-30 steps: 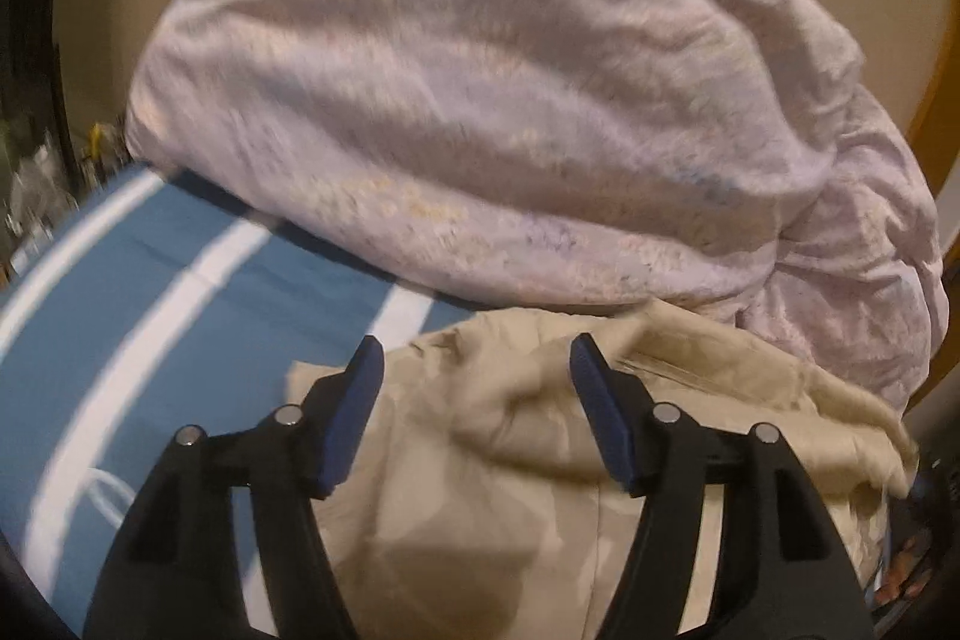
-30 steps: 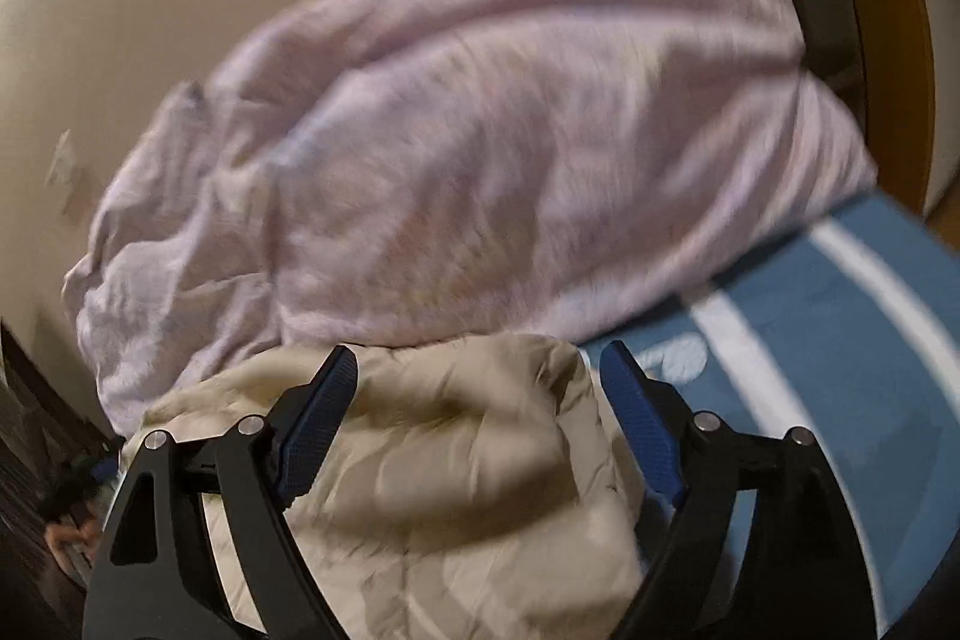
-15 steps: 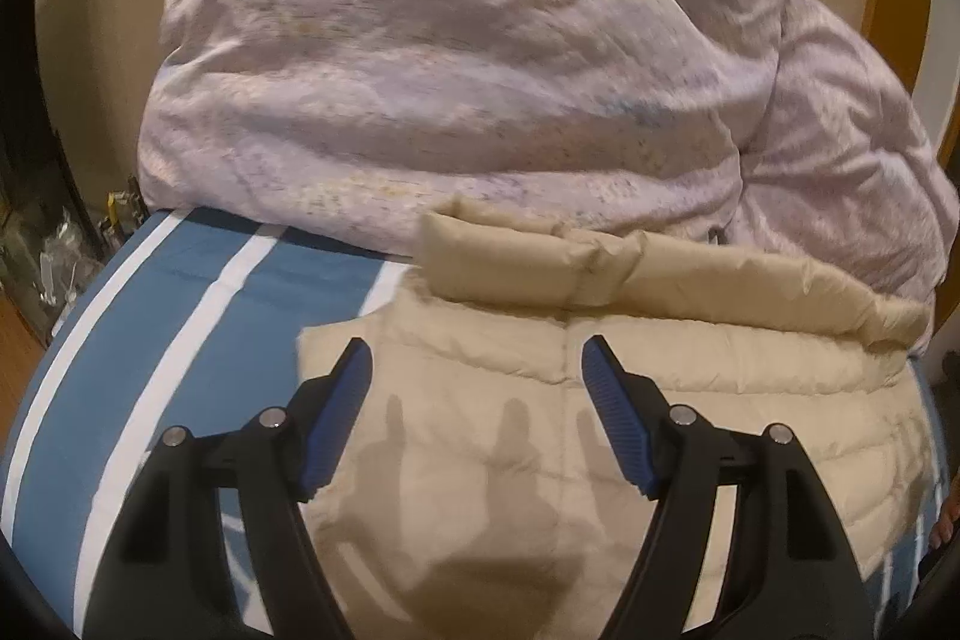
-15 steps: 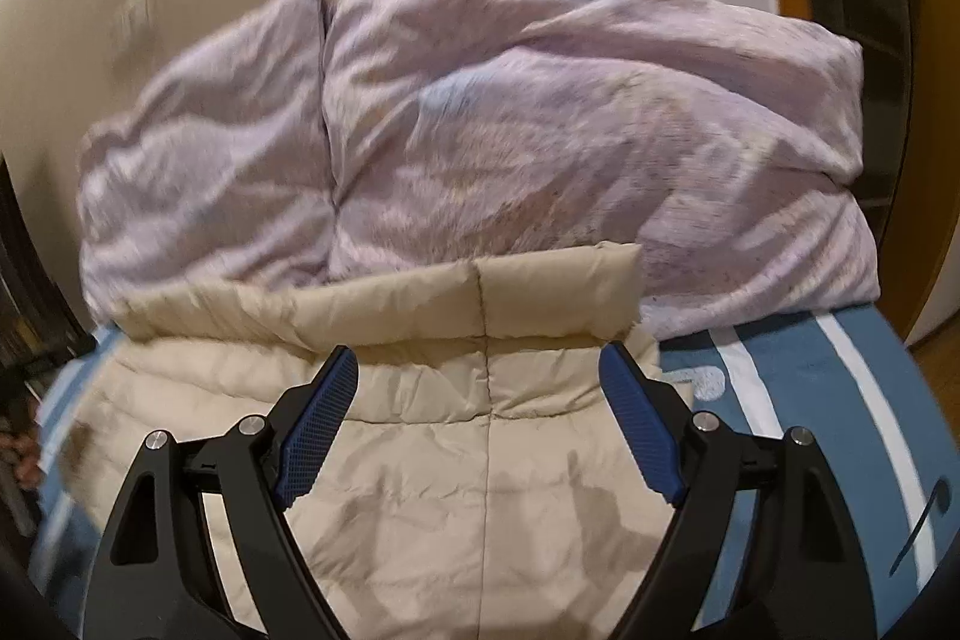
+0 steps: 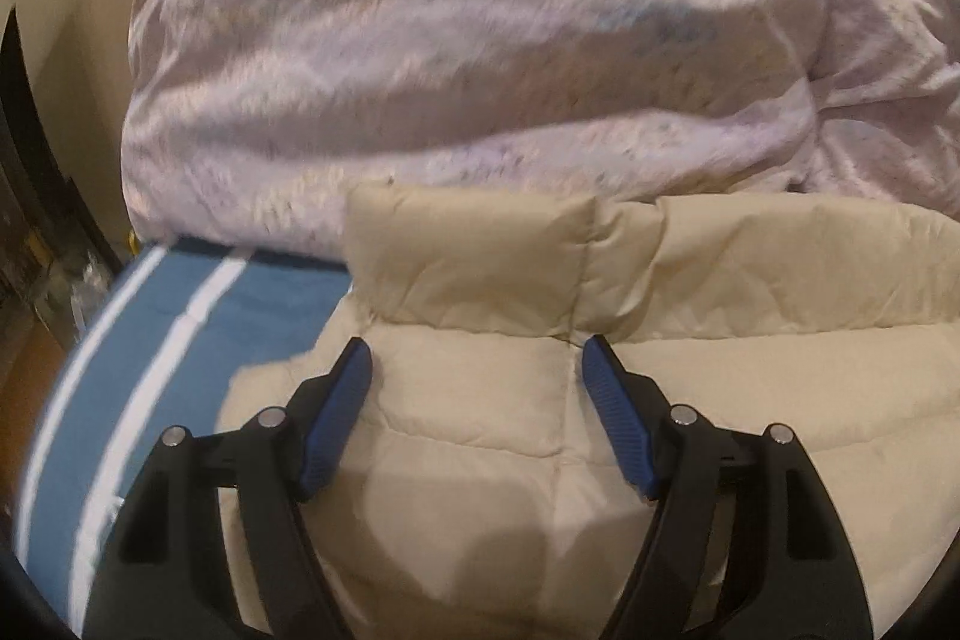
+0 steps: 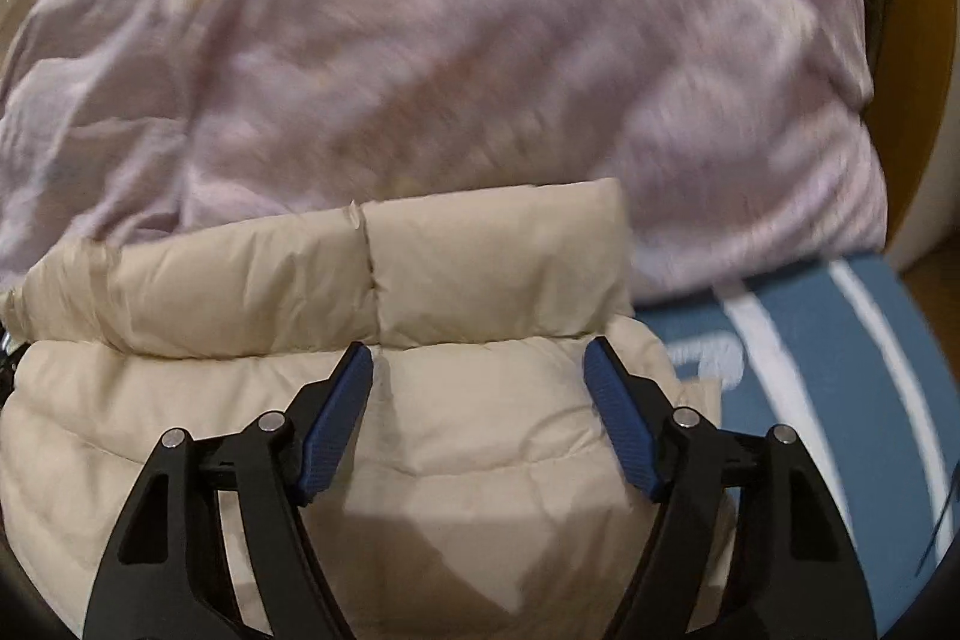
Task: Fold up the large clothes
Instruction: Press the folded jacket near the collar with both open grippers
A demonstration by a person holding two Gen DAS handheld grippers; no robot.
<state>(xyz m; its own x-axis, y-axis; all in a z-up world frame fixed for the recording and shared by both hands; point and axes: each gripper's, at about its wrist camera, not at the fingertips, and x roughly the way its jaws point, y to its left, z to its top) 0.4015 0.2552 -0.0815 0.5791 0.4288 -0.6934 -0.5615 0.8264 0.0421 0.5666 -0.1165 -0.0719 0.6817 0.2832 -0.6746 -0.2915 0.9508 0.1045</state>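
A beige quilted puffer jacket (image 5: pixel 690 370) lies flat on a blue bed cover, its padded collar (image 5: pixel 480 256) toward the far side. It also shows in the right wrist view (image 6: pixel 468 430), collar (image 6: pixel 372 274) at the top. My left gripper (image 5: pixel 477 358) is open and empty, hovering just above the jacket near the collar's left end. My right gripper (image 6: pixel 479 361) is open and empty, above the jacket near the collar's right end. Neither touches the fabric that I can see.
A large crumpled pale-lilac duvet (image 5: pixel 450 40) is piled behind the jacket, also in the right wrist view (image 6: pixel 450 40). The blue bed cover with white stripes (image 5: pixel 180 310) shows at left, and at right in the right wrist view (image 6: pixel 840 370). A beige wall stands behind.
Both grippers have moved closer toward the jacket's collar. The jacket, crumpled a second ago, lies spread flat. Both grippers stay open.
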